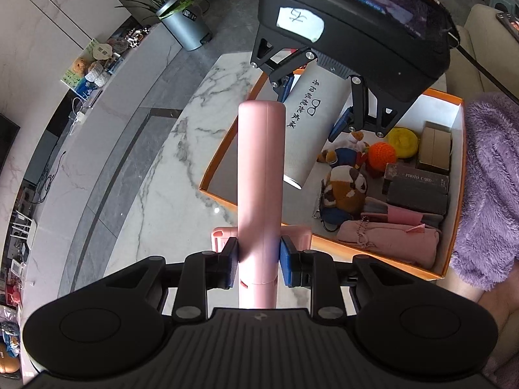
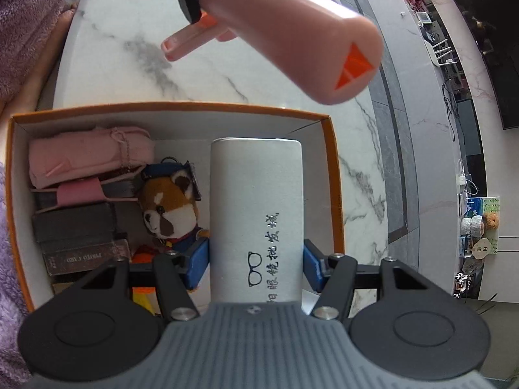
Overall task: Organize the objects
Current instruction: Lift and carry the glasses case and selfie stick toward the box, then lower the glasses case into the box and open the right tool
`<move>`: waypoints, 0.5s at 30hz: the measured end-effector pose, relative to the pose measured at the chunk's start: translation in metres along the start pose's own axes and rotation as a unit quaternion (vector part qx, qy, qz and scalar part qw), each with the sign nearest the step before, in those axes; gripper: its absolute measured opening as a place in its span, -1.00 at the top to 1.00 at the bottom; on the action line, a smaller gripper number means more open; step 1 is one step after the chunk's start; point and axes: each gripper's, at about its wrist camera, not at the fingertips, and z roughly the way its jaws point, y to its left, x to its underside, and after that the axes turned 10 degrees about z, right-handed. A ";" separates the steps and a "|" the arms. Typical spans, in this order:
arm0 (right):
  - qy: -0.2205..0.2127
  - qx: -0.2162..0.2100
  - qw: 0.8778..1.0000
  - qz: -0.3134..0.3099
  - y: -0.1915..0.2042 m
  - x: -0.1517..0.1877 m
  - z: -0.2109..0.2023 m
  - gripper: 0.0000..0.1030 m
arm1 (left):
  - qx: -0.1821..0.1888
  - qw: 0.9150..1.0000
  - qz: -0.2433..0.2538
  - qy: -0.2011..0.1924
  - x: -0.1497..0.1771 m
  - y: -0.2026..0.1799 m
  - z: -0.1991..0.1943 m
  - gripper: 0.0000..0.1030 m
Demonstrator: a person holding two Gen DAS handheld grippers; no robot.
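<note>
My left gripper [image 1: 258, 265] is shut on a long pink case [image 1: 261, 175], which sticks out forward over the marble table just left of the orange box [image 1: 223, 149]. A pink clip part [image 1: 223, 238] shows under it. My right gripper [image 2: 256, 267] is shut on a white glasses case [image 2: 256, 207] with black lettering, held over the right side of the orange box [image 2: 334, 175]. In the left wrist view the right gripper [image 1: 316, 107] hangs above the box with the white glasses case [image 1: 311, 123]. The pink case [image 2: 292, 48] crosses the top of the right wrist view.
Inside the box lie a pink pouch [image 2: 87, 155], dark card boxes [image 2: 78, 223], a plush red panda [image 2: 170, 207], an orange ball [image 1: 382, 154], a yellow item [image 1: 404, 141] and a small carton [image 1: 434, 152]. A purple fleece sleeve [image 1: 489, 188] borders the box. A bin with a plant [image 1: 183, 22] stands beyond the table.
</note>
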 end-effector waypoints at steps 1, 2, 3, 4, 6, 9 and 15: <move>0.001 -0.001 1.000 0.000 -0.003 0.000 0.007 -0.19 | 0.001 1.000 0.002 0.003 0.000 0.003 0.003 0.40; 0.001 -0.003 1.000 0.000 -0.004 -0.001 0.014 -0.19 | 0.001 1.000 0.004 0.005 0.000 0.005 0.006 0.40; -0.001 -0.007 1.000 0.001 -0.007 -0.002 0.020 -0.19 | 0.000 1.000 0.005 0.007 -0.001 0.007 0.009 0.40; -0.002 -0.010 1.000 0.003 -0.009 -0.003 0.026 -0.19 | 0.000 1.000 0.005 0.009 -0.001 0.009 0.012 0.40; -0.003 -0.017 1.000 0.003 -0.013 -0.006 0.038 -0.19 | 0.002 1.000 0.005 0.016 0.002 0.013 0.017 0.40; 0.000 -0.024 1.000 0.003 -0.016 -0.009 0.055 -0.20 | 0.008 1.000 0.003 0.026 0.009 0.017 0.023 0.40; 0.011 -0.033 0.999 0.007 -0.022 -0.014 0.079 -0.19 | 0.024 0.999 -0.005 0.041 0.030 0.020 0.037 0.40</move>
